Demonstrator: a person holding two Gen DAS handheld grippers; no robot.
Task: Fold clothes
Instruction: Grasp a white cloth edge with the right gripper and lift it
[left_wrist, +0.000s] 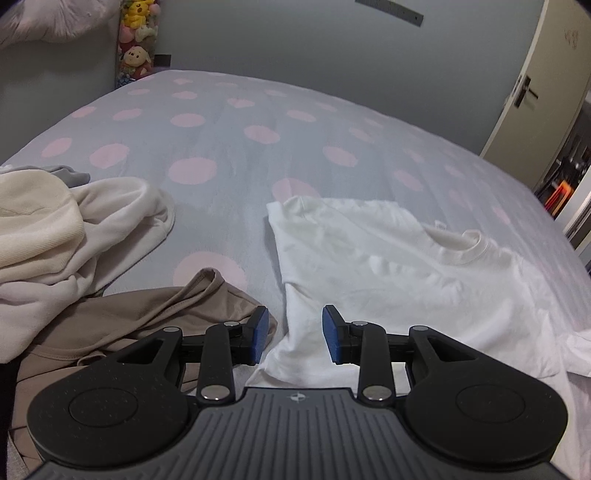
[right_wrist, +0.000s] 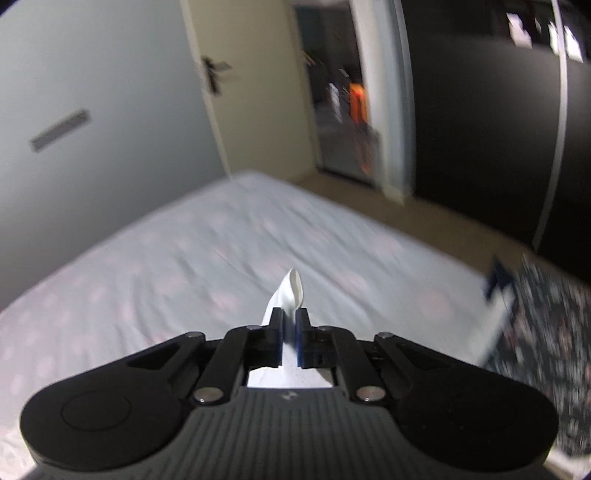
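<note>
Left gripper (left_wrist: 294, 334): nearest the left wrist camera, fingers spread apart with nothing between them, blue pads (left_wrist: 261, 332) facing each other above the near edge of the cloth.
White T-shirt (left_wrist: 388, 266): spread on the bed ahead and to the right of the left gripper, collar toward the right, one edge running down between the open fingers.
Tan garment (left_wrist: 147, 317): crumpled under and to the left of the left gripper's left finger, just beside the T-shirt's edge.
Cream clothes pile (left_wrist: 66, 236): heaped farther left of the left gripper, resting partly on the tan garment.
Bed (left_wrist: 229, 147): pale grey cover with pink dots, stretching ahead of both grippers.
Right gripper (right_wrist: 290, 339): fingers closed tight on a fold of white cloth (right_wrist: 291, 288), which pokes up ahead of the tips and hangs down behind them; whether it is the same T-shirt cannot be told from this blurred view.
Door (left_wrist: 532, 85): open, beyond the bed to the right.
Soft toys (left_wrist: 136, 40): stacked against the far wall, ahead to the left.
</note>
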